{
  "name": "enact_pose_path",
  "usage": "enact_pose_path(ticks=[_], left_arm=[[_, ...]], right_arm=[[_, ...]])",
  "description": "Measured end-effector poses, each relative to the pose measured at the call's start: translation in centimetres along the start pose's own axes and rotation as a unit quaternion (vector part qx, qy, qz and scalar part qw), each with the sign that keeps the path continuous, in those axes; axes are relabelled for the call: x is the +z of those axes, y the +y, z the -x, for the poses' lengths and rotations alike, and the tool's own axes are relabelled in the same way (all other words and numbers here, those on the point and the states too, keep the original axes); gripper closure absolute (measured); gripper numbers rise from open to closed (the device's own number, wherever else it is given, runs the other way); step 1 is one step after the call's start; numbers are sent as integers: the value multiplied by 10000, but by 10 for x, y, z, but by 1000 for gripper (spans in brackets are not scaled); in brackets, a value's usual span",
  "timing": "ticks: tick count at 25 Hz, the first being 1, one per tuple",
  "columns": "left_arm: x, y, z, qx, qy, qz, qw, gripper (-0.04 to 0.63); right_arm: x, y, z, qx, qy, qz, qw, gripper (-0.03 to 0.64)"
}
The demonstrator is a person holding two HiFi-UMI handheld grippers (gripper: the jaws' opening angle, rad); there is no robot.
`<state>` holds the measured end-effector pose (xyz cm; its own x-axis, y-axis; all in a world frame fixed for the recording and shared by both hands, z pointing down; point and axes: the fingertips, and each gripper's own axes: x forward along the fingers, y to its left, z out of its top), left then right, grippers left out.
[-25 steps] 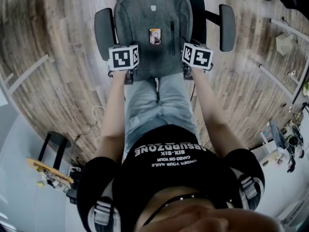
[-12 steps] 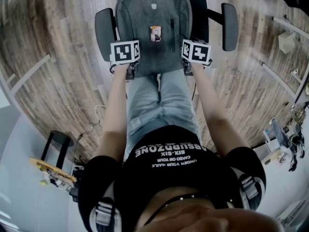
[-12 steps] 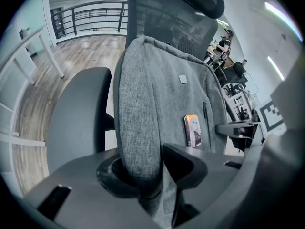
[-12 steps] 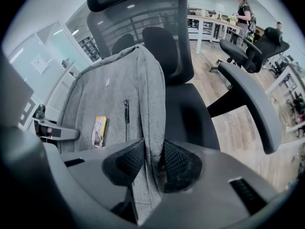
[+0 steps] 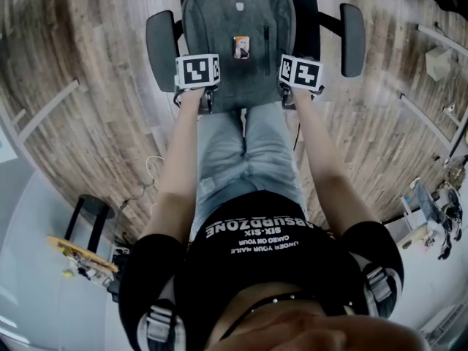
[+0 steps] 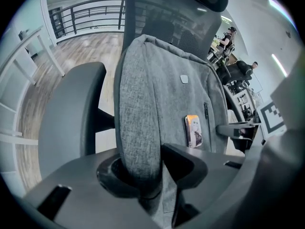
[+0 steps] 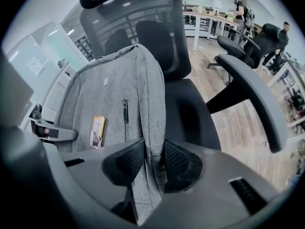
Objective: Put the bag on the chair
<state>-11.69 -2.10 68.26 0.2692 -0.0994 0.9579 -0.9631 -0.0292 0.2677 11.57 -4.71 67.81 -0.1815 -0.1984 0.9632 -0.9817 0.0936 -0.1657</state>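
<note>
Position of bag: grey, upright against the backrest of the black chair, between its armrests.
Left gripper: jaws clamped on the bag's left side edge, low down.
Right gripper: jaws clamped on the bag's right side edge, fabric pinched between the ribbed pads.
Bag front: small orange card beside a vertical zipper.
Floor: wood planks.
</note>
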Motion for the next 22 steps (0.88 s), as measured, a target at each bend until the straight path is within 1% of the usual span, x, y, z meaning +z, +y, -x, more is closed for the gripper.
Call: enact_pose_path(ticks=[3,5,6,9,17,22], left_arm=[[4,2,-5,71,-41,17,10000,439],[5,0,-10,46,-39,79,10000,439],[4,-3,-13,-18,21,153,9999,439],[-6,-11,-20,-213,366,425,9982,437],[-1,-3,-39,-119,498,459,9976,433],[-3,2,-51,-166,685,476,9964,426]], right_arm=[[0,-1,-6,-31,39,2,10000,502],[0,-2,-9,-57,62,16,10000,502],[1,-3,-11,-67,75,21,9999,502],[3,-5,-17,-93,100,40,9999,502],[6,-6,-30,-93,130,98,9998,502],[7,-6,-39,-38,115,160,9998,502]])
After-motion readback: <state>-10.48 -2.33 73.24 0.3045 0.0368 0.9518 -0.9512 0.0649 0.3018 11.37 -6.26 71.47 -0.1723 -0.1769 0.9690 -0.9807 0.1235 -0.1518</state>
